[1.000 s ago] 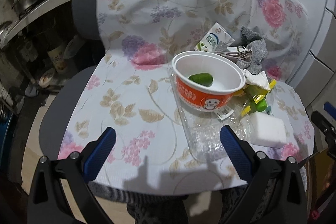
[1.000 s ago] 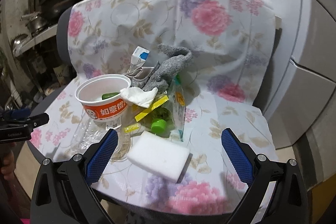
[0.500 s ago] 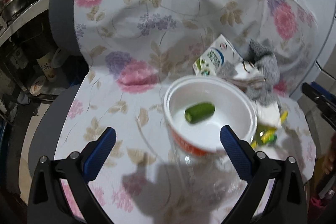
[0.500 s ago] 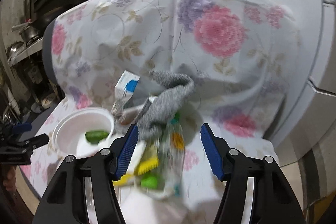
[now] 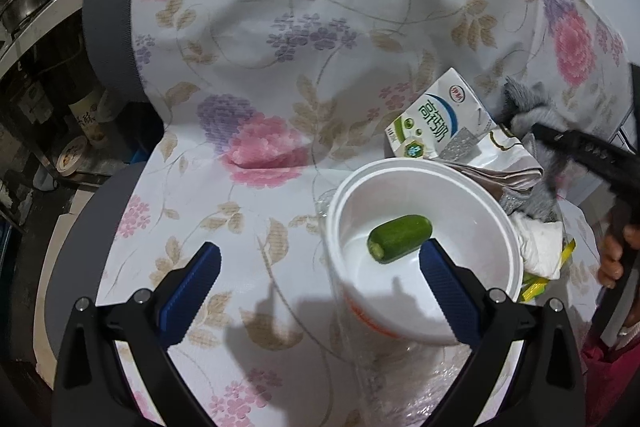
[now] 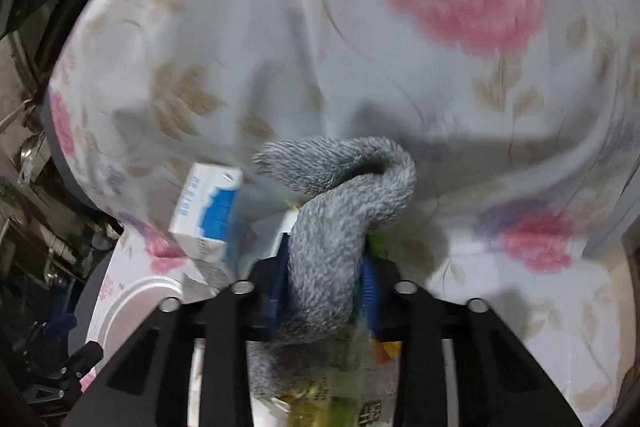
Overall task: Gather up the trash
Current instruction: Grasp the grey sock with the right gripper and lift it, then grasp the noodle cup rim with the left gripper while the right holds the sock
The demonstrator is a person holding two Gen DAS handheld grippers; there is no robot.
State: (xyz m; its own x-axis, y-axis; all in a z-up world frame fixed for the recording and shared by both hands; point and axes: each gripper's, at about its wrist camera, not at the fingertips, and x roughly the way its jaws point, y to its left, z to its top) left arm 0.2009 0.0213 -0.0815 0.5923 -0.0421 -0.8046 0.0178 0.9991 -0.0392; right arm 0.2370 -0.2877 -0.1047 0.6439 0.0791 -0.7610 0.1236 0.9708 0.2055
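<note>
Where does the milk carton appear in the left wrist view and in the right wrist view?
Left wrist view: the milk carton lies right of centre, just behind the white bowl.
Right wrist view: the milk carton is left of centre, tilted, beside the grey sock that the right gripper pinches.
Shared landmark: the grey sock, at the right edge of the left wrist view.

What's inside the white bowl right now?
In the white bowl, one green cucumber piece lies on the bottom. The left gripper, open, covers part of the near side, so that part stays unseen.
</note>
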